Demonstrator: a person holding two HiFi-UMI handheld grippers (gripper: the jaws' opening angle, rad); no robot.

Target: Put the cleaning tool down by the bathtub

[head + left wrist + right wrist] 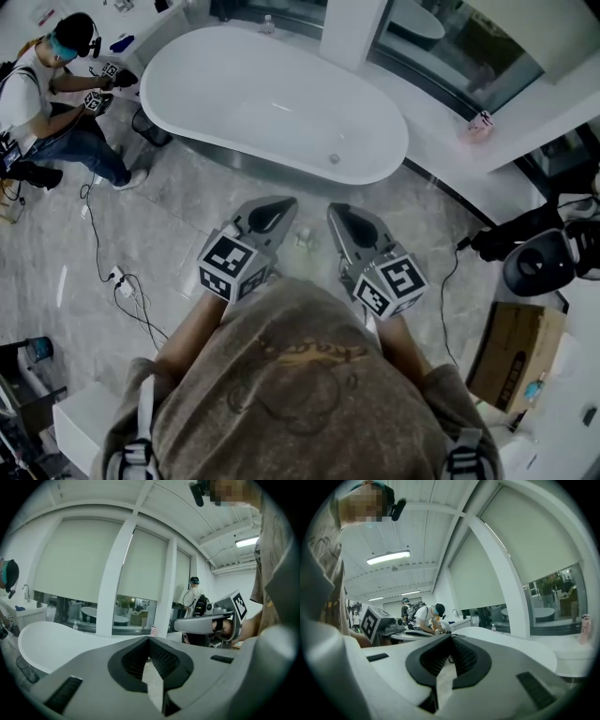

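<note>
My left tongs [279, 204] and right tongs [339, 211] are held side by side in front of my chest, both pointing toward the bathtub [272, 103]. Each pair has its jaws closed together with nothing between them. A small pale object [303, 239] lies on the grey floor [187, 202] between the two tongs, near the tub's side; I cannot tell whether it is the cleaning tool.

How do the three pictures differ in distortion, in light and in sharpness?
Head view: little distortion, even light, a small glare streak inside the bathtub. Left gripper view: strong fisheye, the window column leans, black corners. Right gripper view: same fisheye; the ceiling lamp is blown out bright.
</note>
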